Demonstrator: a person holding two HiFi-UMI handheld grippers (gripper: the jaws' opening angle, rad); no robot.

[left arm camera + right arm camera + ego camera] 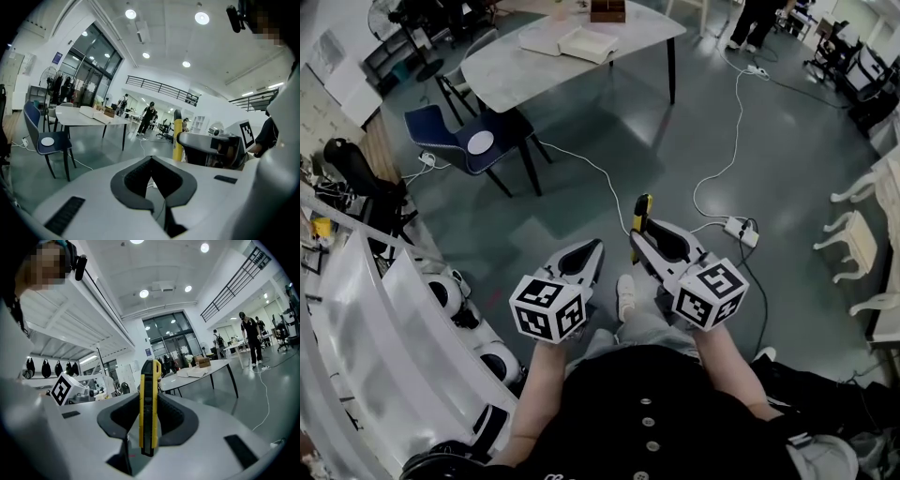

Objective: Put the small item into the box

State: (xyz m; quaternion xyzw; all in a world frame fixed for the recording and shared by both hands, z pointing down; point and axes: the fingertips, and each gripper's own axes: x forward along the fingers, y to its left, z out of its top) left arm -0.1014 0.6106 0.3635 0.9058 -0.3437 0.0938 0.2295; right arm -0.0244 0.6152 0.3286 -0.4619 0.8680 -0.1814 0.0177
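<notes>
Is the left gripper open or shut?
Shut and empty: in its own view the left gripper has jaw tips together, nothing between them.

no legible text anywhere

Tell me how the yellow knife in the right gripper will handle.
The yellow knife looks like a rigid, slim plastic body, so it is probably stiff and light. Gripped by the right gripper near one end, it may pivot. Its smooth sides could slip.

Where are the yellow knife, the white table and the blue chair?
yellow knife (149,404): right gripper view, middle of its body.
white table (508,71): head view, bare top.
blue chair (428,122): head view, backrest.
</notes>
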